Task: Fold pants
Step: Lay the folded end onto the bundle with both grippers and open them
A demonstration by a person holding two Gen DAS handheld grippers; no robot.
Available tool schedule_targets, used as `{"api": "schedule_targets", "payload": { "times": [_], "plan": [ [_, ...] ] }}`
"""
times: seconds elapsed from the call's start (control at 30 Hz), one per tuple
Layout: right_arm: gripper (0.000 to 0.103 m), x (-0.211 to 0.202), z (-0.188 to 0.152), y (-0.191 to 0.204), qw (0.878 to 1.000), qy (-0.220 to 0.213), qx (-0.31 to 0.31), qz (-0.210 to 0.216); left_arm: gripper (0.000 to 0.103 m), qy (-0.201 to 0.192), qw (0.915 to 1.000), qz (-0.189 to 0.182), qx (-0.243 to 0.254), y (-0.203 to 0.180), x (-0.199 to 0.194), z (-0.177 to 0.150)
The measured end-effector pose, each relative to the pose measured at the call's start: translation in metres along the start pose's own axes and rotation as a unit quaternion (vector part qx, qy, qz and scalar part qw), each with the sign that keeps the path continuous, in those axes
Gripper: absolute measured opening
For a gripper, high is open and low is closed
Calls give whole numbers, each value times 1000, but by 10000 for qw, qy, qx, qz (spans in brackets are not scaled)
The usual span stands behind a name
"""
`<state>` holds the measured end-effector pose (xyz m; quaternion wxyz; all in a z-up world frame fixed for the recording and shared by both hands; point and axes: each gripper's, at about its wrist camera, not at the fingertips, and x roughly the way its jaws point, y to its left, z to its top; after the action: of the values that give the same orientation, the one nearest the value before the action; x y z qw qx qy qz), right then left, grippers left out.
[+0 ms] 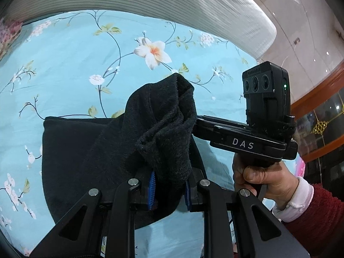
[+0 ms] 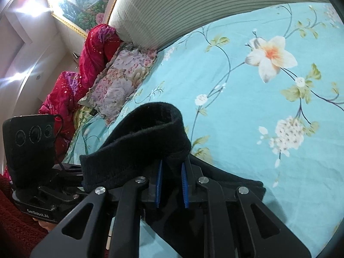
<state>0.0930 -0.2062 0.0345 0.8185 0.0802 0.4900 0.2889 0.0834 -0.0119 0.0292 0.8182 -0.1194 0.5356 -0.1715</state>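
Observation:
The black fleece pants (image 1: 86, 154) lie partly on the light blue floral bedsheet (image 1: 86, 53), with one end lifted. My left gripper (image 1: 168, 187) is shut on a bunched fold of the pants, which rises in front of the camera. My right gripper (image 2: 172, 185) is shut on another part of the pants (image 2: 146, 133), whose hem band curls over the fingers. In the left wrist view the right gripper's body (image 1: 247, 137) sits close at the right, held by a hand, its tips hidden behind the cloth.
A ribbed white headboard (image 1: 172, 6) runs along the far side of the bed. A floral pillow (image 2: 120, 79) and a red garment (image 2: 86, 64) lie at the bed's left end. The left gripper's camera block (image 2: 30, 142) is close at left.

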Motion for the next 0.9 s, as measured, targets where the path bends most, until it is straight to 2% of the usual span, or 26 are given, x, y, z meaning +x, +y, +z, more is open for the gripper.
{"api": "schedule_targets", "payload": {
  "times": [0.6, 0.77, 0.9],
  "plan": [
    [11, -8, -21, -23, 9982, 166, 365, -437, 22, 458, 9982, 48, 396, -16, 46, -5],
    [11, -20, -25, -27, 9952, 104, 648, -730, 32, 546, 9974, -45, 465, -19, 51, -7],
    [13, -31, -28, -29, 9904, 40, 924, -1027, 41, 662, 9965, -281, 434, -22, 56, -8]
  ]
}}
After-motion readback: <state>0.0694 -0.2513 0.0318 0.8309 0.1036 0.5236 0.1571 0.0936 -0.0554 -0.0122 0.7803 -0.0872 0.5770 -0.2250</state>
